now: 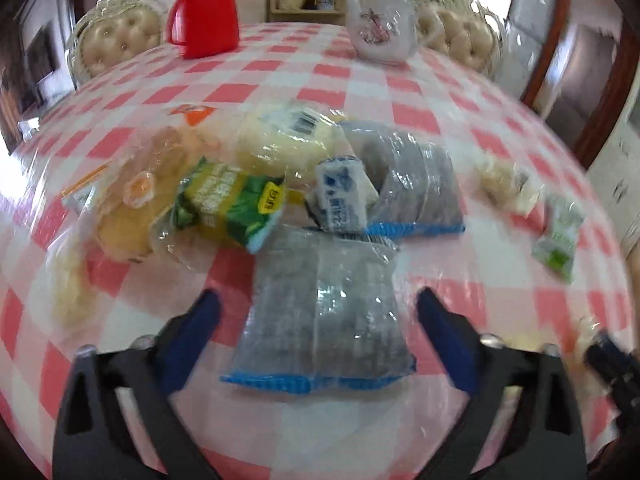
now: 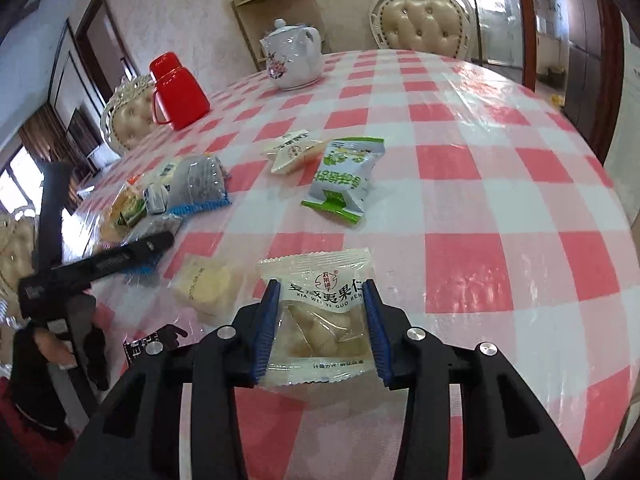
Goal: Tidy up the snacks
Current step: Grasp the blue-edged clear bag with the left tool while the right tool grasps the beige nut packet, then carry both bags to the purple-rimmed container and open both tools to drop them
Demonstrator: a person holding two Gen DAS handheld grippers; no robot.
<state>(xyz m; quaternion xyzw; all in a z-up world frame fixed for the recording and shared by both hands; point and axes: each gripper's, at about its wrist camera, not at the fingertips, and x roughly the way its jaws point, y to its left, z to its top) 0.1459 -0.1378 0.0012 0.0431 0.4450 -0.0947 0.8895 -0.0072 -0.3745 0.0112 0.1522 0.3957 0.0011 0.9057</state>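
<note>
The clear crinkly packet of pale nuts with red logo (image 2: 318,316) lies near on the pink-and-white checked tablecloth (image 2: 460,160), and the right gripper (image 2: 320,328) has its blue pads against both sides, clamped on it. Only the left wrist view, blurred, shows the left gripper (image 1: 320,336) apart, astride a grey blue-edged clear packet (image 1: 324,312) without touching. Label print there is unreadable.

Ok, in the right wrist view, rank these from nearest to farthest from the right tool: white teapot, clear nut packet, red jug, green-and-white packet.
1. Clear nut packet: between the fingers of the right tool.
2. Green-and-white packet: ahead, mid-table.
3. Red jug: far left of the table.
4. White teapot: far edge, centre, beyond the jug.
</note>
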